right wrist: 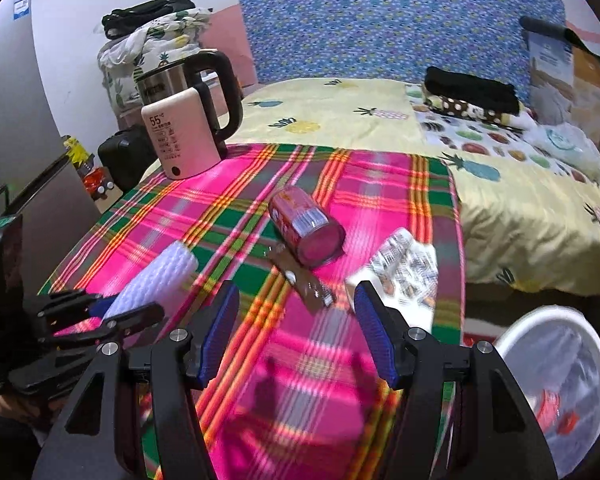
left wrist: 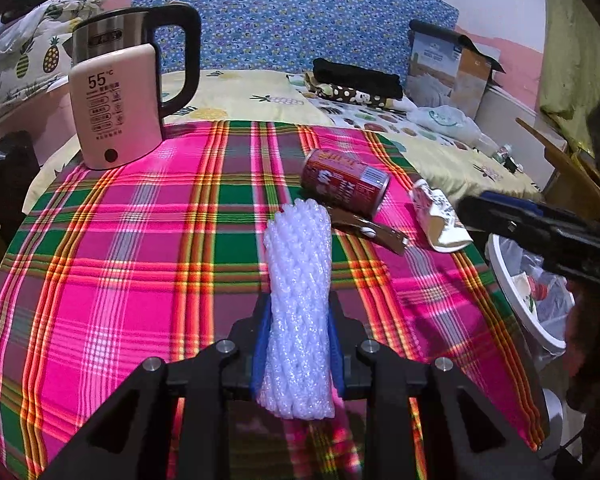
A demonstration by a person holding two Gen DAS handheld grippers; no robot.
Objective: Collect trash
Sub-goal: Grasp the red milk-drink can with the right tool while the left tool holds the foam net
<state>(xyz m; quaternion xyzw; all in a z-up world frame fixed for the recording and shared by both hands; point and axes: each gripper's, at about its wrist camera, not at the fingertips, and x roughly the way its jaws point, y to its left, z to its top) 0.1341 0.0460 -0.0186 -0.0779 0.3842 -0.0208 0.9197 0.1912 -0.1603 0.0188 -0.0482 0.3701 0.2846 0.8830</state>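
My left gripper [left wrist: 298, 320] is shut on a white foam net sleeve [left wrist: 298, 280], held just above the plaid tablecloth [left wrist: 140, 260]; the sleeve also shows in the right wrist view [right wrist: 156, 280]. A red can [left wrist: 344, 182] lies on its side beyond it, with a brown wrapper [left wrist: 374, 232] and a crumpled white packet [left wrist: 440, 216] beside it. My right gripper [right wrist: 296, 304] is open and empty, above the cloth, just short of the brown wrapper [right wrist: 304, 280], the can [right wrist: 306, 228] and the white packet [right wrist: 404, 268]. A white bin [right wrist: 556, 380] with a plastic liner stands low at the right.
A pink and steel kettle [left wrist: 120, 96] stands at the table's far left corner. Behind the table is a bed [right wrist: 340, 112] with folded clothes and a box. The bin [left wrist: 528, 300] sits past the table's right edge.
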